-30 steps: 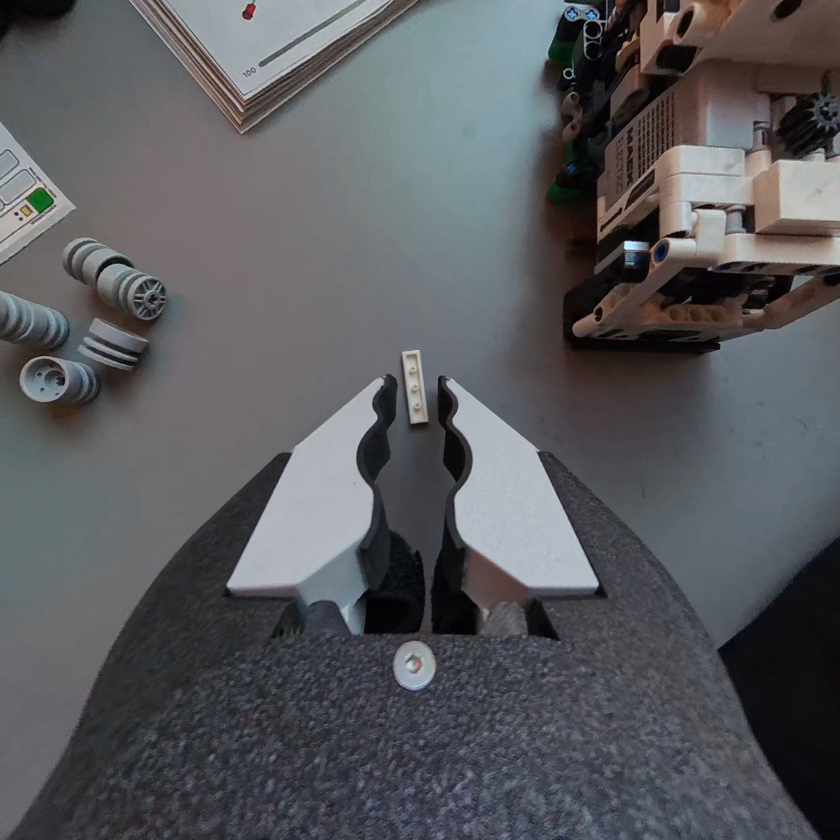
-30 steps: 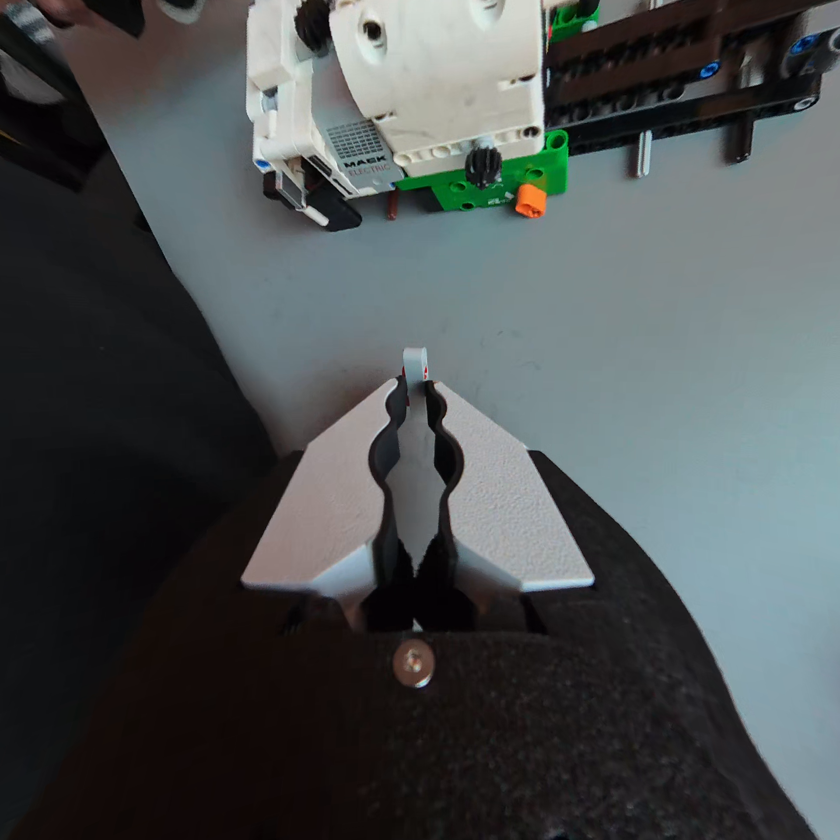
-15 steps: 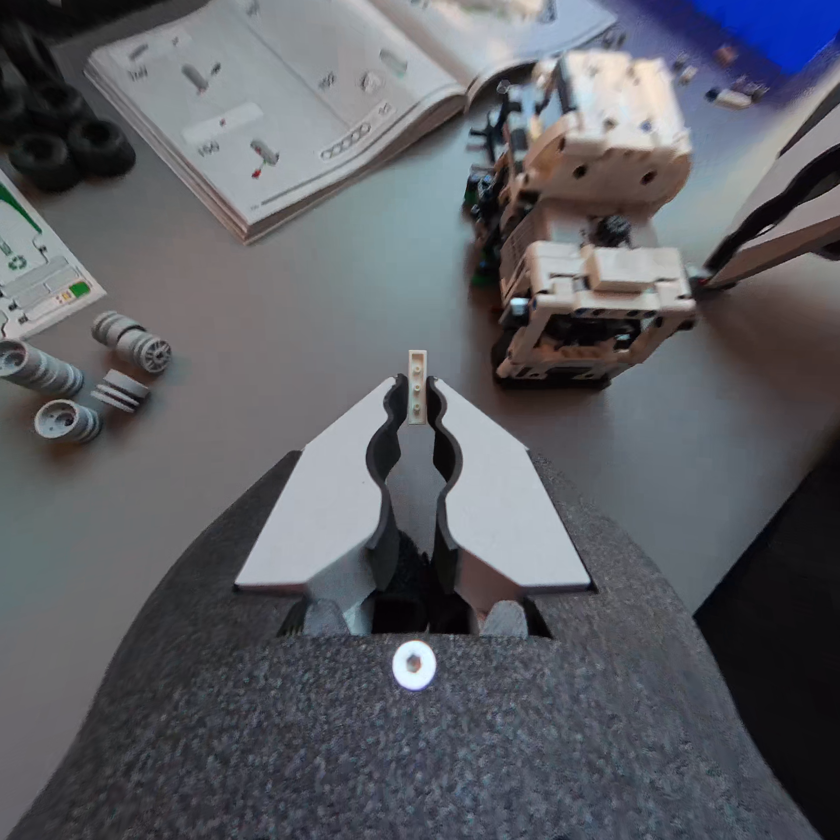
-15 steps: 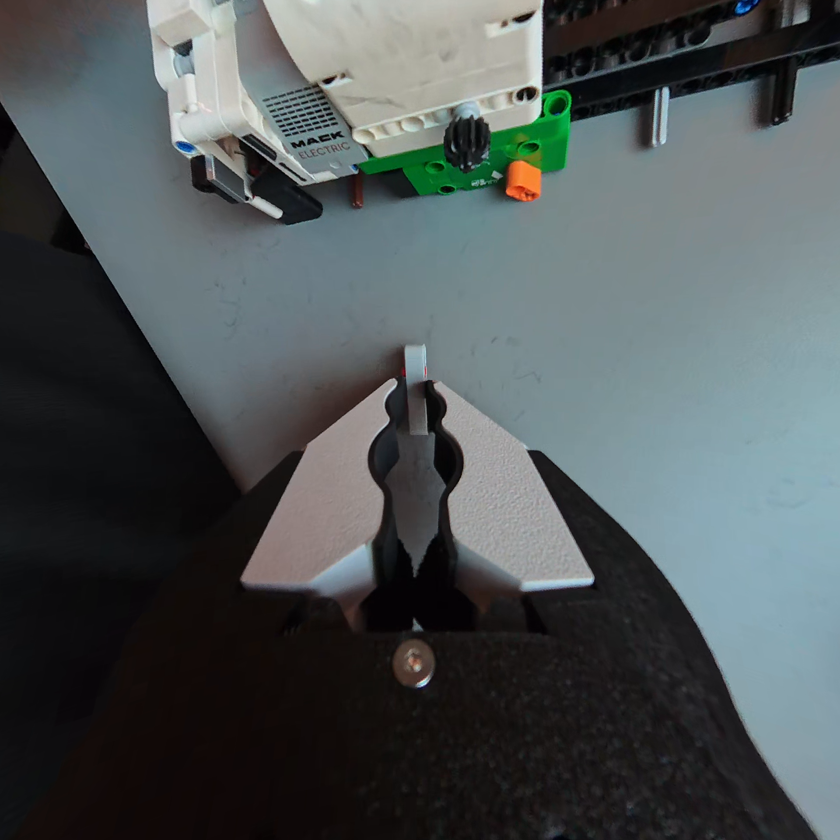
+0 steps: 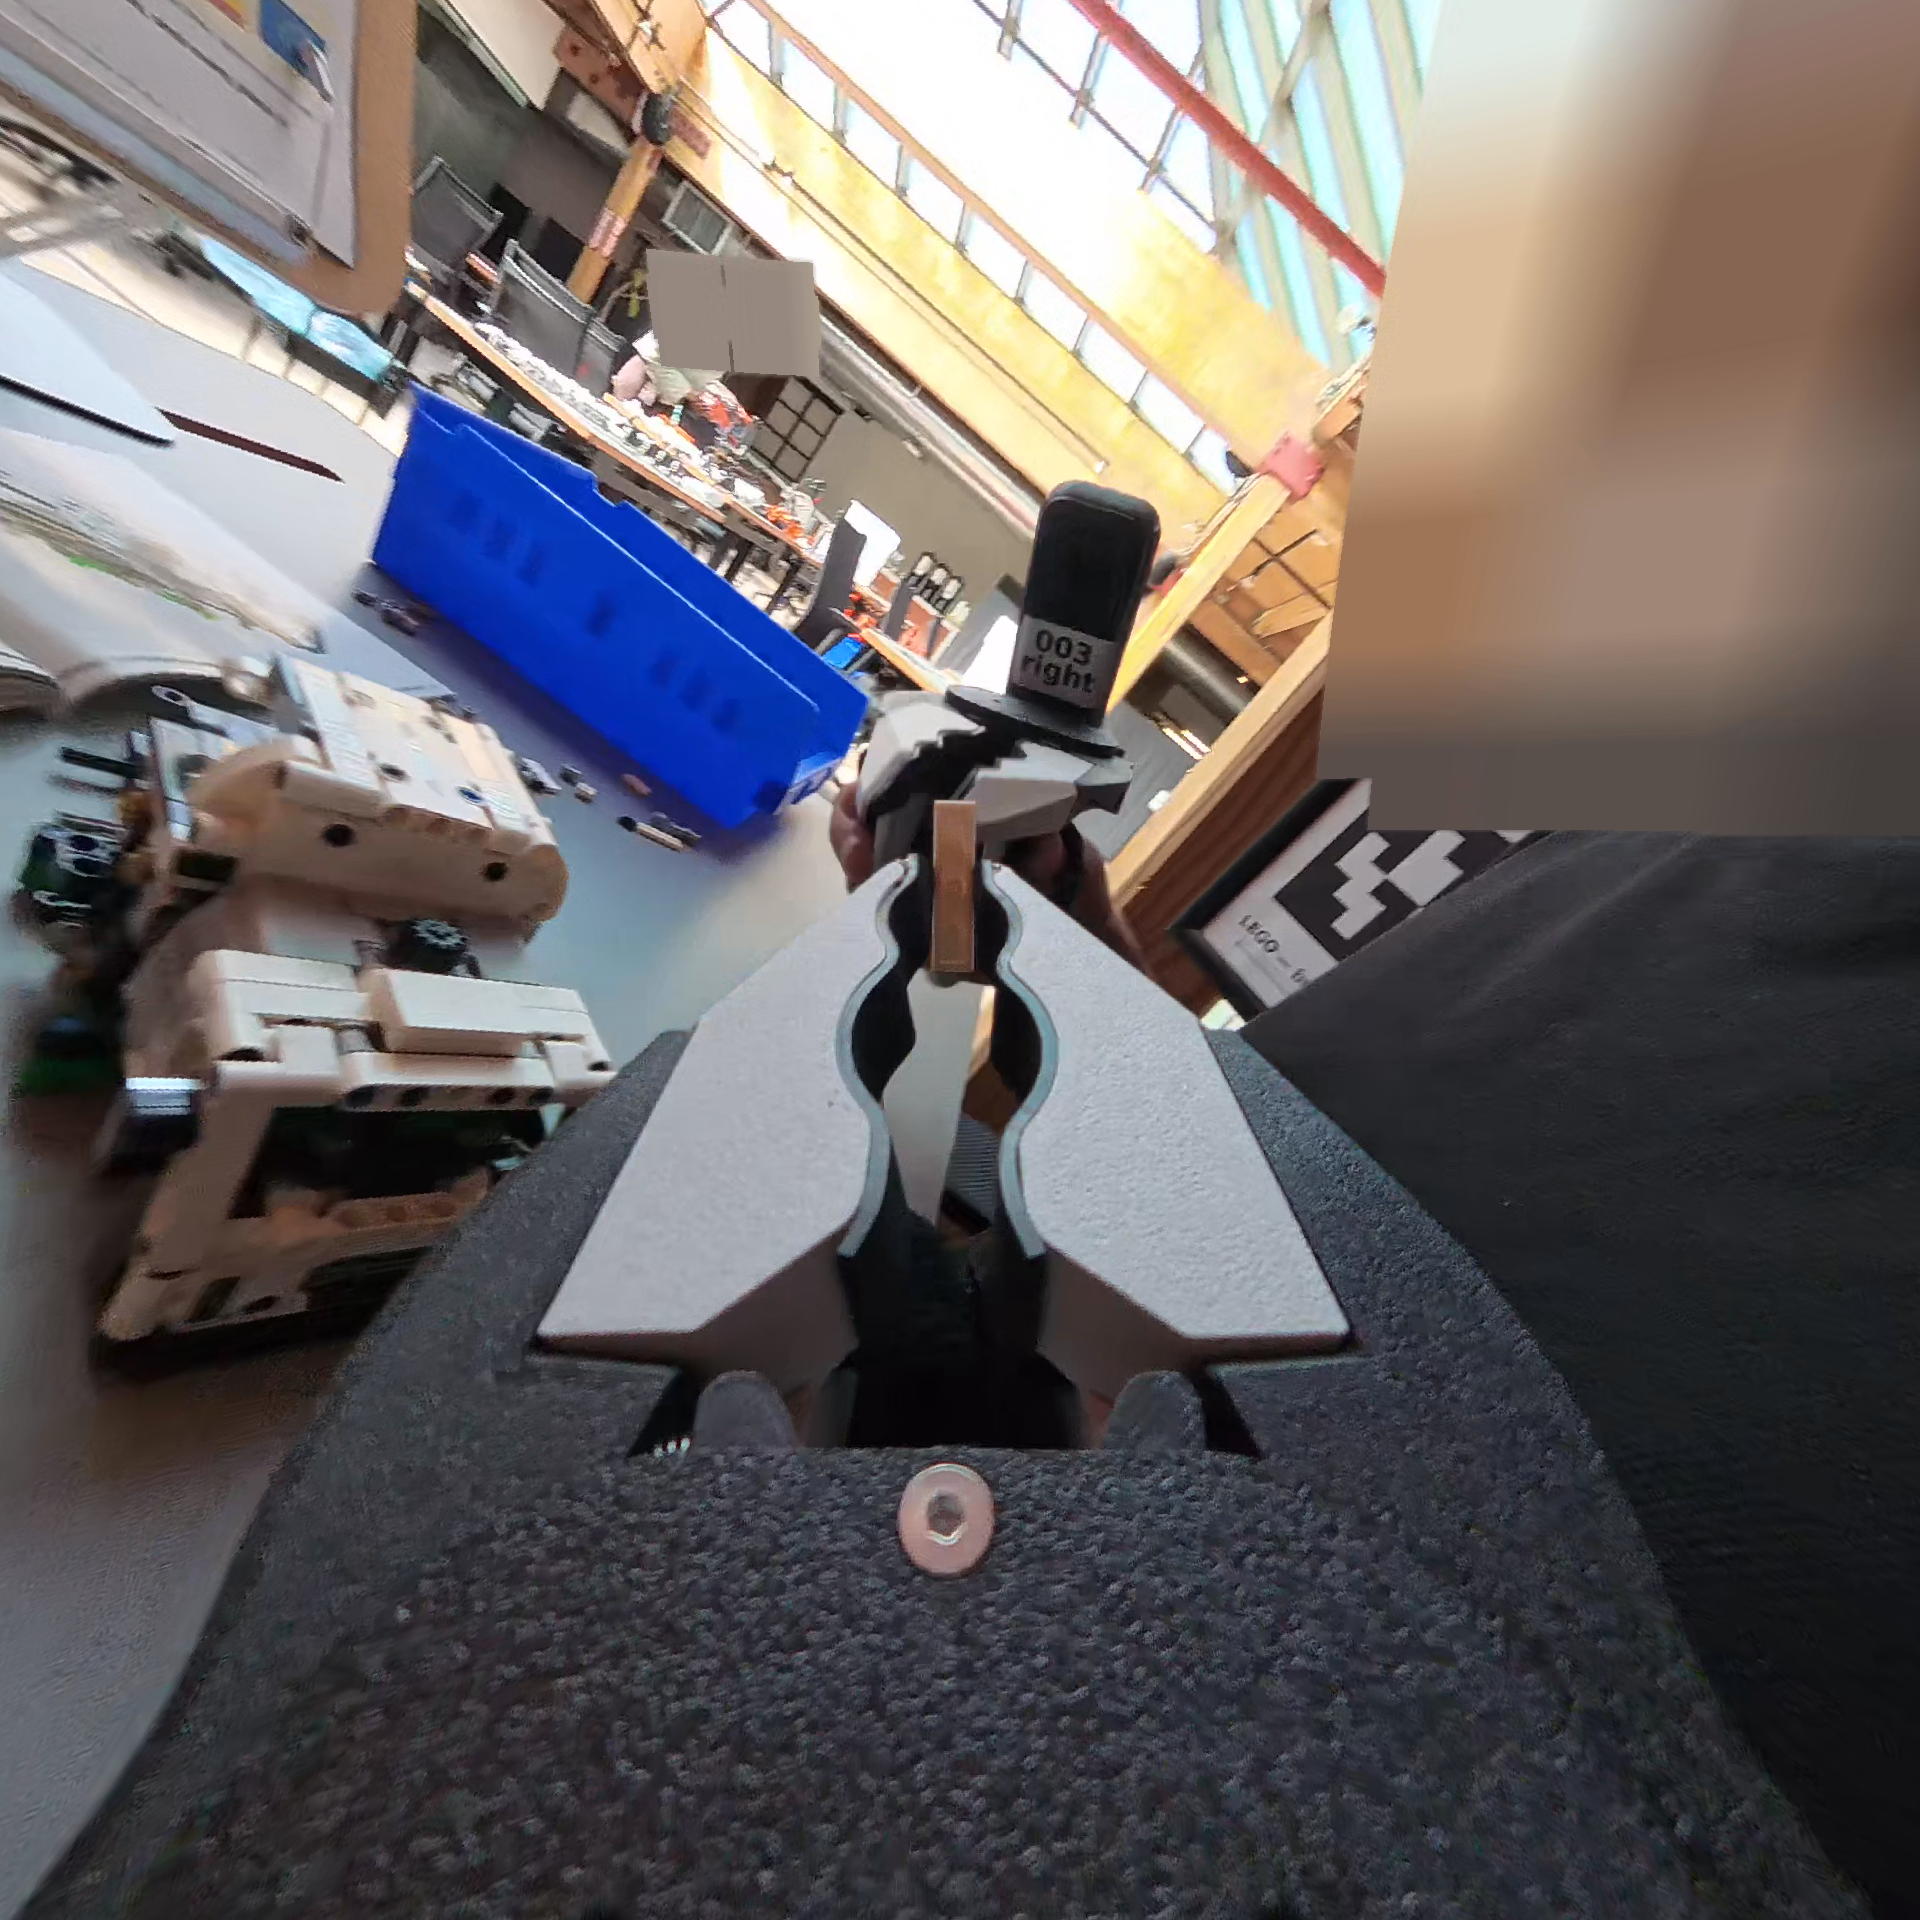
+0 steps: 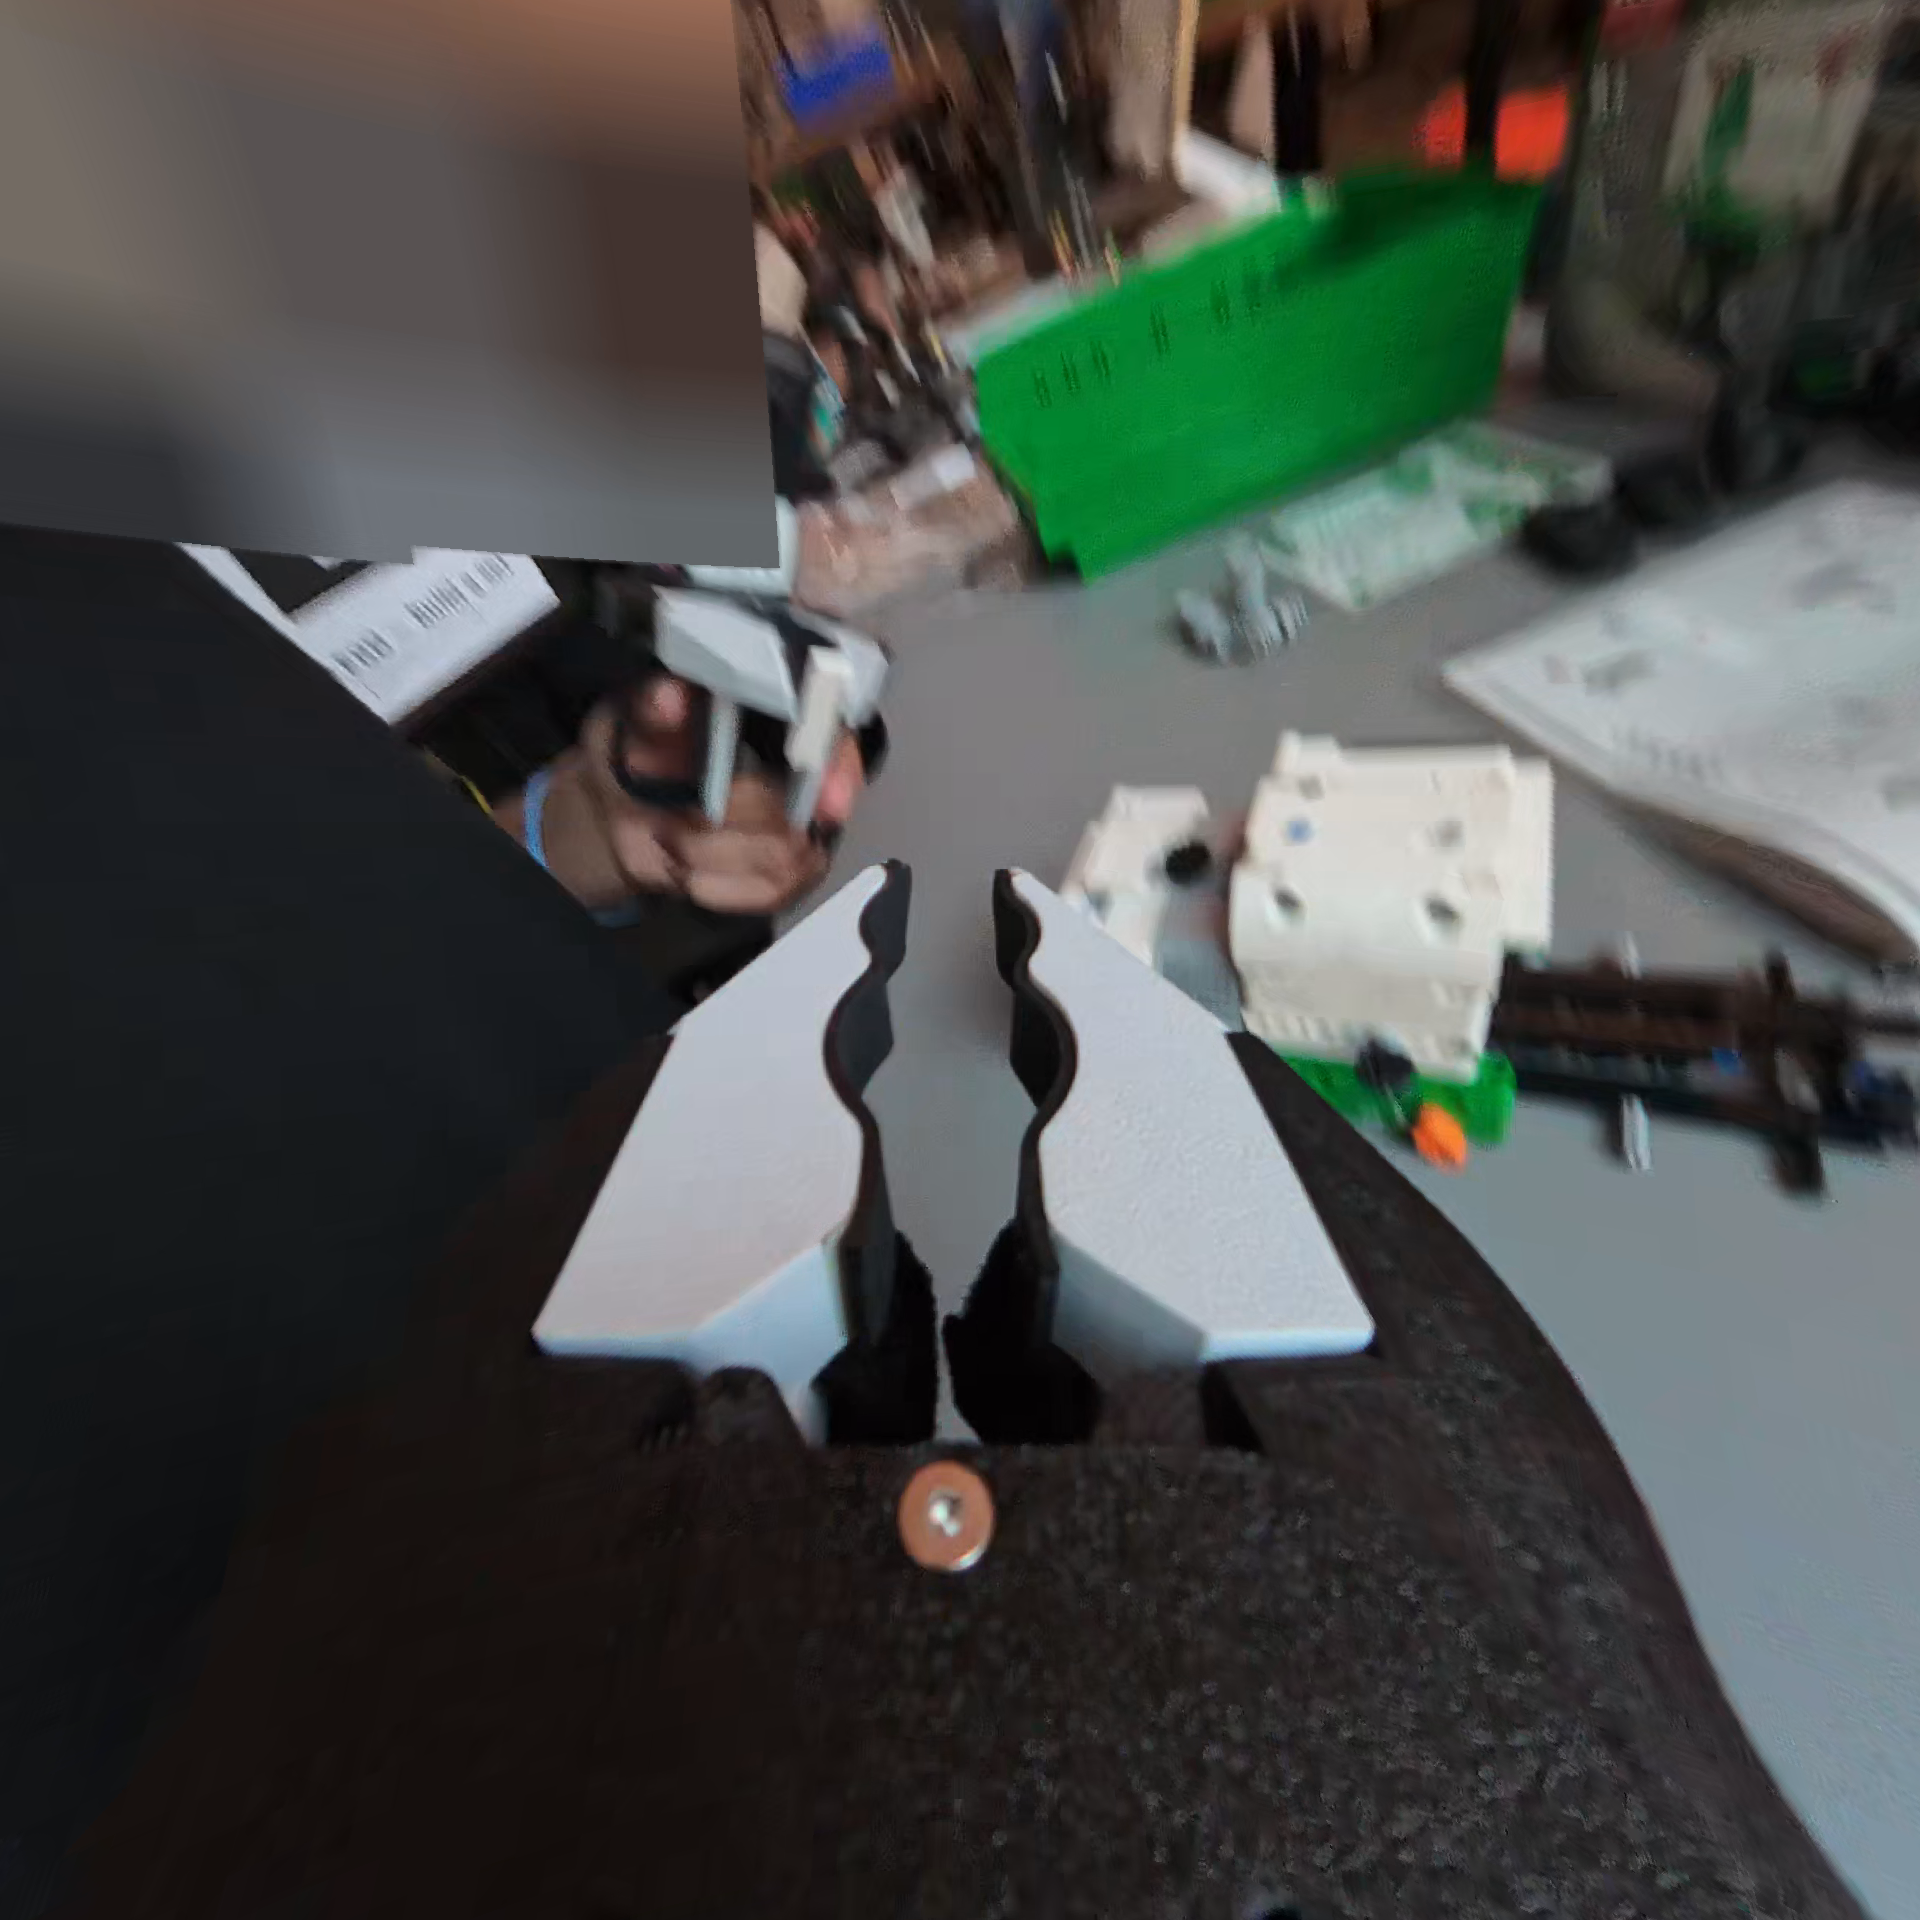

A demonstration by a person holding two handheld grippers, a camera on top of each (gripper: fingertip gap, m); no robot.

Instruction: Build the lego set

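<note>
My left gripper [image 5: 953,883] is shut on a small narrow plate [image 5: 953,896], held upright and raised above the table. The white truck model [image 5: 343,997] stands on the grey table to its left. My right gripper [image 5: 977,774] faces it just beyond the plate. In the right wrist view my right gripper [image 6: 948,896] is open with nothing between its jaws. The left gripper [image 6: 769,675], in a hand, shows blurred at the upper left, and the truck model [image 6: 1382,914] stands to the right.
A blue bin [image 5: 613,613] stands behind the model, with small loose parts beside it. A green bin [image 6: 1247,395], grey wheel hubs [image 6: 1236,623], an open instruction booklet [image 6: 1714,707] and a black beam frame [image 6: 1683,1039] lie on the table. A dark sleeve fills the left.
My left gripper closed on the plate and lifted it off the table. My right gripper swung up, opened, and no longer holds the grey piece. Both now face each other.
</note>
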